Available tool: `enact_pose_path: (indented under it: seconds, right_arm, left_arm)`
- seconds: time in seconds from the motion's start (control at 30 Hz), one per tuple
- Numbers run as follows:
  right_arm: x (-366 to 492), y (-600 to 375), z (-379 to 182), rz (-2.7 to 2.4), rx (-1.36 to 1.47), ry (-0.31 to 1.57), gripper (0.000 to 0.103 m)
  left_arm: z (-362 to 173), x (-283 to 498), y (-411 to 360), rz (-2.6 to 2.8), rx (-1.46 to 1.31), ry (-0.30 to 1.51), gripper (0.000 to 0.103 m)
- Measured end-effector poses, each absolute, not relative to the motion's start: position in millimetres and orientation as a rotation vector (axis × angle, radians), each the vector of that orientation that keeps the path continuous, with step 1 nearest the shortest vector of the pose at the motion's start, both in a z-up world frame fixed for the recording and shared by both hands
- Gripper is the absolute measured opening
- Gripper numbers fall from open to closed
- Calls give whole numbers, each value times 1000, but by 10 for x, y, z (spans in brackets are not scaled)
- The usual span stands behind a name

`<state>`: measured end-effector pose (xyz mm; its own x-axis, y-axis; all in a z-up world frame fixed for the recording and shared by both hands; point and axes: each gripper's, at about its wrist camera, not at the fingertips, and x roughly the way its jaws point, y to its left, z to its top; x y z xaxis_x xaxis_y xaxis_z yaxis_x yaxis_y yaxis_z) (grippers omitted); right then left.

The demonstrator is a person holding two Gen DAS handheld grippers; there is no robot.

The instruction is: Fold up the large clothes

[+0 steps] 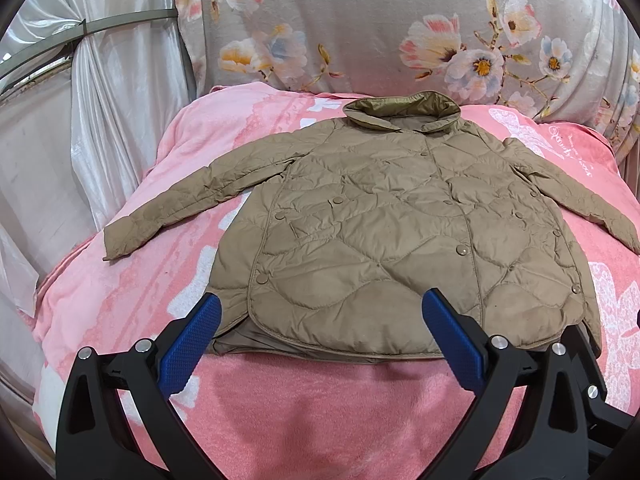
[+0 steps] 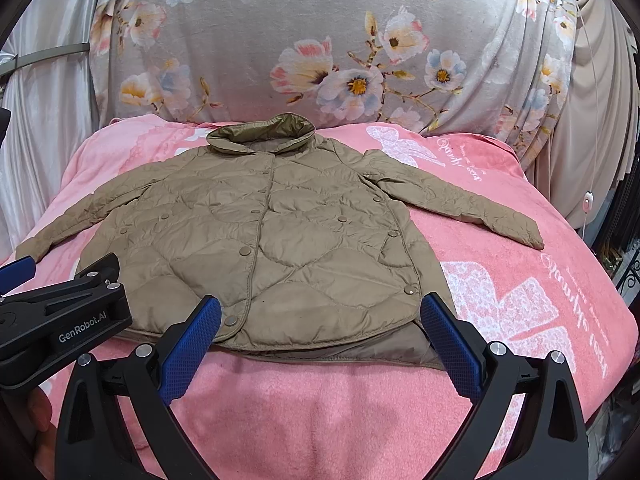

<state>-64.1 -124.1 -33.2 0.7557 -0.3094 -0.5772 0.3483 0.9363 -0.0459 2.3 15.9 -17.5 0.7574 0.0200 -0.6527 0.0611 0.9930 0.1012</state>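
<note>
Spanning pink blanket, flat jacket.

Both wrist cameras hover low by the bed's near edge, looking forward over the jacket toward the floral fabric; left gripper shows in the right view.

One quilted tan jacket, one pink blanket, one floral sheet.

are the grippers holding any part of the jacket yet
No, nothing is held. The left gripper and right gripper both hang open above the near hem of the jacket, which lies flat on the pink blanket.
</note>
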Motion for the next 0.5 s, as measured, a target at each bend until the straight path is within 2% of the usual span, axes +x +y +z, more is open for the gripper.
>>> enact_pose_path:
  seconds: [0.5]
  right_arm:
    - [-633, -1237, -329, -359, 67, 619, 98]
  left_arm:
    - [-173, 26, 162, -23, 119, 713, 98]
